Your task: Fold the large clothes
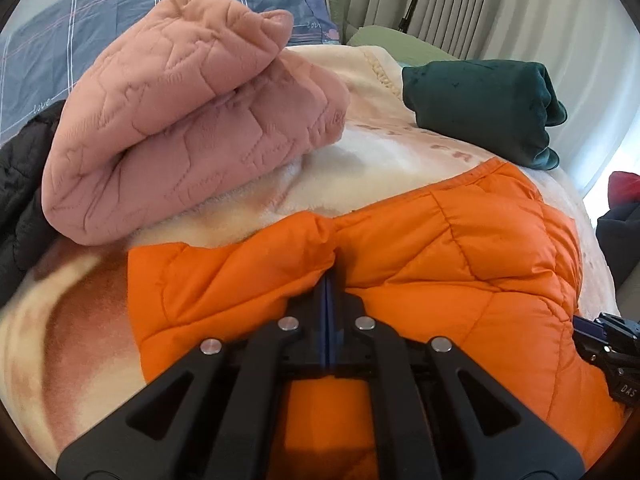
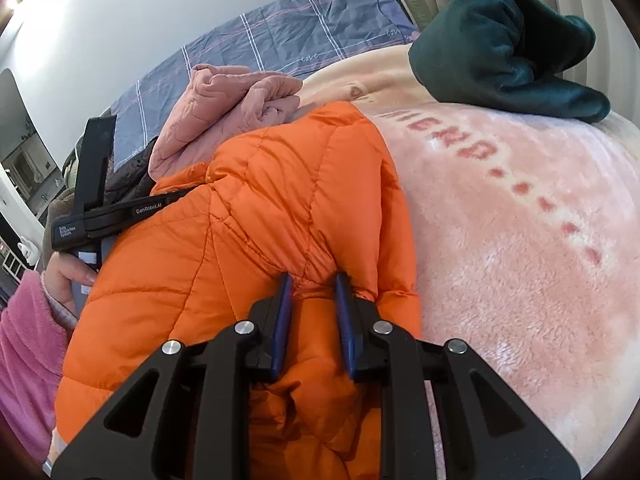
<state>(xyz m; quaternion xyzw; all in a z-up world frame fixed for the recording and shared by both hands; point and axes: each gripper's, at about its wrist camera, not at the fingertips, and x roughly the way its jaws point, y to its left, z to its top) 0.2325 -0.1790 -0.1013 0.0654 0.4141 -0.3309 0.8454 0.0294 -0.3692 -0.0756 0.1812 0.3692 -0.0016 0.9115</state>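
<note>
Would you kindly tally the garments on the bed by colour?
Orange: 1, the orange jacket
Pink: 1, the pink quilted garment
Dark green: 1, the green garment
Black: 1, the black garment
Total: 4

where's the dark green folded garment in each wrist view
Left wrist: dark green folded garment sits upper right, on the pink fleece blanket, beyond the orange puffer jacket.
Right wrist: dark green folded garment at top right.
Shared landmark: the pink quilted bundle.
</note>
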